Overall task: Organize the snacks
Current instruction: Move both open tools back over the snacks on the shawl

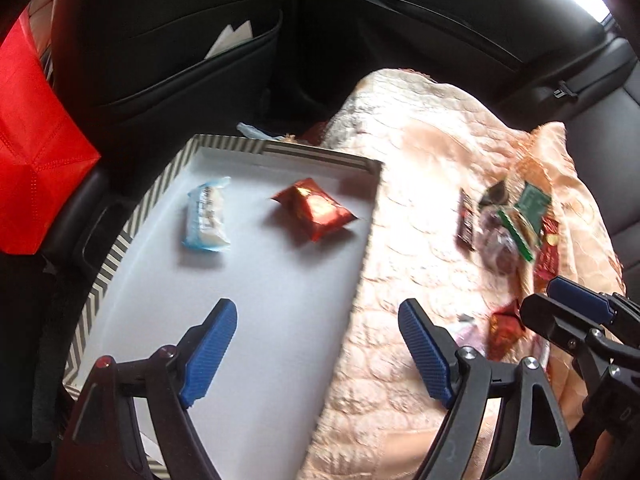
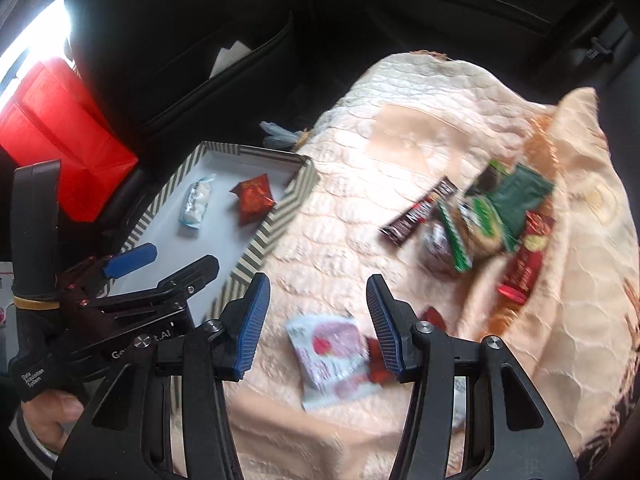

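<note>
The left tongs stand wide apart with nothing between them, their ribbed blue pads on black plastic arms hanging over the near edge of a shallow tray. The right tongs are also apart and grip nothing; below them a crinkled white packet with pink print lies flat on the quilt.

The tray is a flat rectangular cardboard lid, smooth white inside, with a zigzag-striped rim. In it lie two snacks, apart from each other: a small white and pale-blue wrapped bar and a puffy, shiny red foil pouch.

The quilt is glossy peach fabric stitched in a scale pattern. Further out on it sits a loose heap of wrappers: a dark brown bar, green packets and long red foil sticks. A red fabric bag stands beyond the tray, against black leather seats.
</note>
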The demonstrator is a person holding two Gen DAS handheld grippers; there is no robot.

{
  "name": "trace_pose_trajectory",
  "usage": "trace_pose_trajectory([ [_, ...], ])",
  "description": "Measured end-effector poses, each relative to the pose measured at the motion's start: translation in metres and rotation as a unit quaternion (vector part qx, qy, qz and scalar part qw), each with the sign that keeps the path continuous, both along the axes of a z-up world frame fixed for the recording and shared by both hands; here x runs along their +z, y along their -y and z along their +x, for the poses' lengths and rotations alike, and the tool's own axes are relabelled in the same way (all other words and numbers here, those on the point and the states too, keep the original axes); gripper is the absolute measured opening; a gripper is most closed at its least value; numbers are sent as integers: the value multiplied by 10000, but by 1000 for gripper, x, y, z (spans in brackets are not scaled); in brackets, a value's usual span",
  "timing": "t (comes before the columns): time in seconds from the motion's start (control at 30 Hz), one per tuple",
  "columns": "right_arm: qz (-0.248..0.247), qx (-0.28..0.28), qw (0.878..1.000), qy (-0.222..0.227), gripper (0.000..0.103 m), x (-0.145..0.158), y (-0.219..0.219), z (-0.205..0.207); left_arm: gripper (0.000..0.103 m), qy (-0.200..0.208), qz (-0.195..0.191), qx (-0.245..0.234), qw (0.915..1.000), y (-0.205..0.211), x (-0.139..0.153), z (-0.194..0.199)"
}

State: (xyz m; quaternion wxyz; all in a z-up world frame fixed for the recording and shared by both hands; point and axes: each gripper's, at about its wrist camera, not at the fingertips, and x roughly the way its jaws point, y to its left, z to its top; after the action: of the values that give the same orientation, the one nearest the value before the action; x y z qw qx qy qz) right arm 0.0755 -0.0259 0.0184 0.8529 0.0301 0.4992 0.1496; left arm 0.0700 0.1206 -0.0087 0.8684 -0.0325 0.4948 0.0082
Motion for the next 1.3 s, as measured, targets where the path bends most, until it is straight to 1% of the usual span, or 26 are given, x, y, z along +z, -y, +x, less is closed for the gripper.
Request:
trace_pose_trajectory([
  [0.13,38,-227,9997,-18,50,0,25,-15,85,3,35,-179,9998,18,0,-9],
  [0.3,-59,-483,9988,-68,50,-4,52,-31,85,-72,-8,-357,9993,37,-5,-17],
  [0.47,-39,-708,9973,-214,50,-12,72,-37,85,-150,-13,-431,9990,49,-8,-22],
  [0.53,-31,-765,9966,-304,51,-15,76,-36,85,-175,-25,-441,9989,52,-10,-24],
  [0.6,1,-771,9965,-314,55,-16,77,-37,85,-191,-11,-457,9988,56,-11,-25],
  [0.87,-37,-754,9967,-306,55,-15,76,-39,85,-290,-43,-406,9987,60,-13,-27],
  [1.0,-53,-911,9951,-380,55,-15,85,-38,85,-447,-238,-353,9981,61,-15,-23],
  [1.13,-16,-985,9941,-463,55,-17,91,-37,85,-572,-369,-359,9970,70,-18,-19],
  [1.23,16,-1017,9935,-505,55,-19,94,-36,85,-694,-360,-377,9962,79,-25,-17],
  [1.3,59,-1022,9935,-502,55,-18,95,-37,85,-817,-253,-329,9958,84,-32,-15],
])
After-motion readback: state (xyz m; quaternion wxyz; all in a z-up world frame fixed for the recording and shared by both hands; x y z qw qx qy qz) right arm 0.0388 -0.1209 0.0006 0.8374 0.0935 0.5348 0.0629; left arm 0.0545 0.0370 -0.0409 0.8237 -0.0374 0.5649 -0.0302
